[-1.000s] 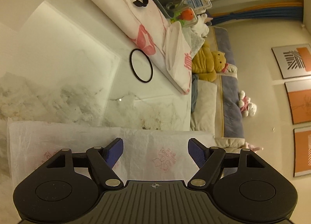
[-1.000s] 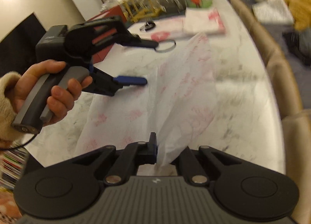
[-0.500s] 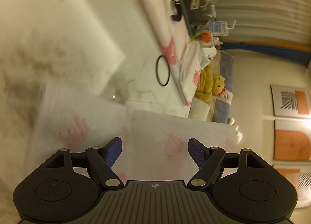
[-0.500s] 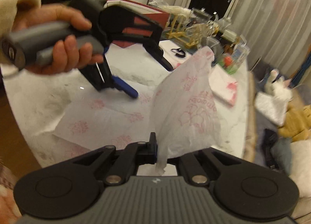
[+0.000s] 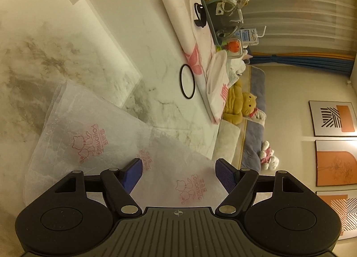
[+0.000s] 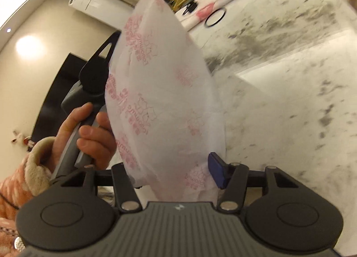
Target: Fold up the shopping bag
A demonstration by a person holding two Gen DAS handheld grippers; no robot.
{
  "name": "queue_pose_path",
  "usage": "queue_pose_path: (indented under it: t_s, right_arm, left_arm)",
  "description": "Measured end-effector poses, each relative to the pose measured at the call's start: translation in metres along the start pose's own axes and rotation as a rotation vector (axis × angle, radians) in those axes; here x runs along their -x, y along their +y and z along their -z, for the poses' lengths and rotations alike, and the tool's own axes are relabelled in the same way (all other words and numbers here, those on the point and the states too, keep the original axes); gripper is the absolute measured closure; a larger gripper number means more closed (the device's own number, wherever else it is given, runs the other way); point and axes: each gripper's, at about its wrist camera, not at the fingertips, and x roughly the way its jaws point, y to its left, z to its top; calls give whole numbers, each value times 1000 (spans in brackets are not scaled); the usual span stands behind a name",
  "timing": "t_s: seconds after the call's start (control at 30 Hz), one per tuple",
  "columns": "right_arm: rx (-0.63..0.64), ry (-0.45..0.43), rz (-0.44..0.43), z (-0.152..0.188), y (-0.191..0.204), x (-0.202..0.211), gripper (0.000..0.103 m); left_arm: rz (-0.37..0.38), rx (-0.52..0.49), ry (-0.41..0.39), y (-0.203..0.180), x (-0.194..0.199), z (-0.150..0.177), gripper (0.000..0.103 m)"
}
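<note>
The marble table (image 5: 138, 40) fills both views. On it, the left wrist view alone shows the white shopping bag (image 5: 107, 136) lying flat under the left gripper (image 5: 178, 173), whose jaws stand wide with nothing between them. Only the right wrist view shows the bag's raised end (image 6: 165, 92) standing up between the right gripper's (image 6: 176, 174) jaws — they have just been opening, and the right pad (image 6: 216, 172) sits beside the film without pressing it. It also shows the person's left hand (image 6: 89, 134) on its handle. The bag's pink print is mirrored — roughly "colomuno", not surely legible. A black ring (image 5: 187, 81) lies beyond.
</note>
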Motion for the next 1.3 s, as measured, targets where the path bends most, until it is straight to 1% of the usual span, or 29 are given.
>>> queue_pose_path:
  t_s: [0.07, 0.13, 0.17, 0.27, 0.37, 0.43, 0.47, 0.5, 0.57, 0.67, 0.77, 0.87, 0.93, 1.03, 1.1, 1.17, 1.2, 1.3]
  right_arm:
    - [-31, -61, 30, 0, -5, 14, 50]
    - [-57, -71, 26, 2, -11, 21, 46]
    - [-69, -73, 23, 3, -14, 24, 46]
    - [-31, -84, 27, 14, -10, 26, 45]
    - [-17, -105, 20, 13, -9, 21, 45]
    - [12, -119, 38, 9, -4, 13, 46]
    - [22, -113, 56, 7, -1, 8, 54]
    - [30, -103, 76, 5, 2, 3, 74]
    - [51, -76, 147, 5, 7, -7, 102]
    - [86, -84, 187, 8, 15, -7, 102]
    - [147, -67, 224, 8, 22, -9, 102]
    - [156, -47, 222, 8, 22, -10, 102]
    - [154, -43, 217, 8, 22, -10, 99]
    - [160, -42, 228, 7, 23, -10, 98]
    - [165, -42, 241, 6, 24, -10, 98]
    - [184, -52, 273, 7, 27, -10, 98]
    - [202, -61, 300, 8, 29, -10, 101]
    - [329, -80, 370, 14, 41, -8, 103]
  left_arm:
    - [0, 6, -6, 1, 2, 0, 29]
    - [0, 14, -11, 2, 6, 2, 29]
    - [0, 18, -13, 2, 6, 2, 29]
    - [0, 18, -15, 2, 5, 2, 29]
    - [0, 19, -18, 2, 6, 3, 29]
    - [0, 17, -16, 2, 6, 3, 29]
    - [0, 16, -14, 2, 7, 3, 29]
    - [0, 14, -12, 2, 7, 3, 29]
    - [1, 14, -6, 2, 7, 2, 29]
    - [-3, 18, 5, 2, 8, 0, 29]
    - [-22, -14, 11, -7, 11, -4, 28]
    - [1, -60, 15, -21, 8, -10, 28]
    - [3, -73, 28, -27, 0, -15, 28]
    - [2, -45, 42, -26, -12, -19, 28]
    - [-16, -23, 48, -23, -17, -19, 28]
    - [-19, -11, 44, -18, -20, -17, 28]
    - [-10, -7, 40, -17, -20, -16, 28]
    - [-19, -18, 40, -20, -21, -15, 29]
